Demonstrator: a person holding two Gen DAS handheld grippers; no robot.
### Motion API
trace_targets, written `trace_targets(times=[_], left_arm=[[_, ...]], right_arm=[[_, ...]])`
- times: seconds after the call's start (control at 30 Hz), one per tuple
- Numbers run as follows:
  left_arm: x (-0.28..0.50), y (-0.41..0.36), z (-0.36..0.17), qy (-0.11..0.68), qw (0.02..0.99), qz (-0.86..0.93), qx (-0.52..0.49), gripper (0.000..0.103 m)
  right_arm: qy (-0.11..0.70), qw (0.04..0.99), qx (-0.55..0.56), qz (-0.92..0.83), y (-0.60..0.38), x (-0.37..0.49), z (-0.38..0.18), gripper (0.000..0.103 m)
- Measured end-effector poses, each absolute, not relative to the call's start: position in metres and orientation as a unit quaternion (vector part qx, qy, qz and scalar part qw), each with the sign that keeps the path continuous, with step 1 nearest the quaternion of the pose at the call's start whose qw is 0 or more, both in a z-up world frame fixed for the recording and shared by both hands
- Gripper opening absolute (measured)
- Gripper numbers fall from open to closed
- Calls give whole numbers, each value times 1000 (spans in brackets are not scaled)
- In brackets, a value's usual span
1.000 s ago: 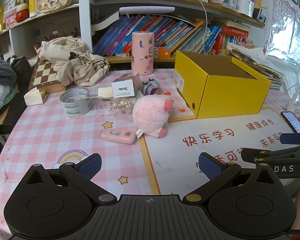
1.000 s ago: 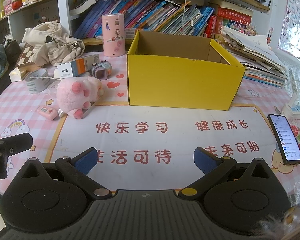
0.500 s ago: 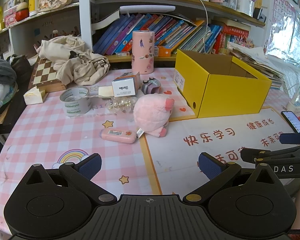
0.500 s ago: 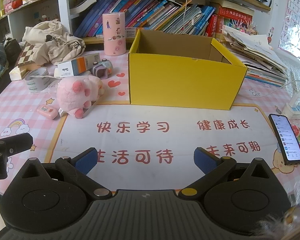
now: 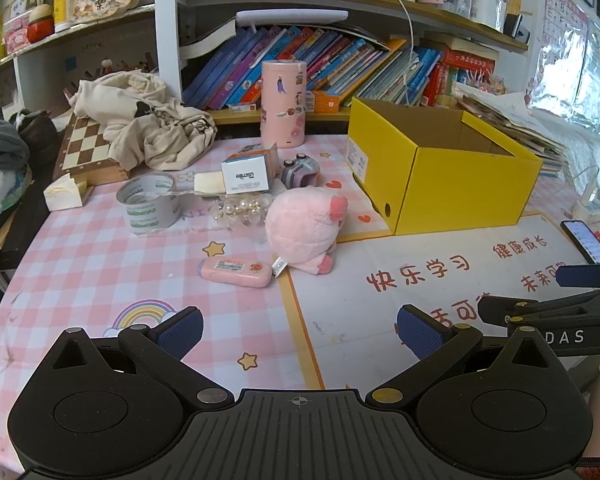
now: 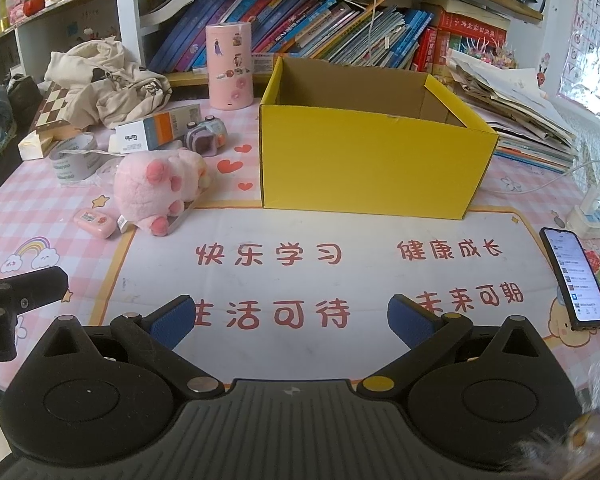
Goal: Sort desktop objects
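An open yellow cardboard box (image 5: pixel 456 184) (image 6: pixel 364 160) stands on the pink checked desk, its inside showing nothing. Left of it lie a pink plush toy (image 5: pixel 304 232) (image 6: pixel 156 188), a pink eraser case (image 5: pixel 236 271) (image 6: pixel 95 222), a tape roll (image 5: pixel 150 204) (image 6: pixel 70 164), a small white carton (image 5: pixel 248 174) (image 6: pixel 156 132), a pearl hair clip (image 5: pixel 242 210) and a purple toy camera (image 5: pixel 300 172) (image 6: pixel 206 140). My left gripper (image 5: pixel 298 332) is open and empty, low in front of the eraser case. My right gripper (image 6: pixel 292 320) is open and empty over the white mat.
A phone (image 6: pixel 576 278) lies at the right edge of the mat. A pink cylinder tin (image 5: pixel 282 104), a chessboard (image 5: pixel 86 148) with a beige cloth (image 5: pixel 148 128) and shelves of books (image 6: pixel 340 36) stand behind. A paper stack (image 6: pixel 512 108) lies right of the box.
Both grippers have crept slightly closer to the desk objects. Jaws stay open; nothing on the desk has moved.
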State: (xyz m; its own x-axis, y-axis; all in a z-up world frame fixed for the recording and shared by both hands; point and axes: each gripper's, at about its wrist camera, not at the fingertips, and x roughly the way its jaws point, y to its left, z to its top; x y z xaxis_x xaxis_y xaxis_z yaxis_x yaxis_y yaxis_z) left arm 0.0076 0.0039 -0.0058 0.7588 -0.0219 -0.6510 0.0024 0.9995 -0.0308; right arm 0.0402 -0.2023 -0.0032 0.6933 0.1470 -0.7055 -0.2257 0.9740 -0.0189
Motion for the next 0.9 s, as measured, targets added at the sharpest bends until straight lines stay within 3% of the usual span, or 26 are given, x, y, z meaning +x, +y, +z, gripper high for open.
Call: trace_targets(times=[0.9], left_arm=[[14,3,-7,352,936,-27,-14,103]], right_arm=[[384,915,-66,104,-196,44,-3,103]])
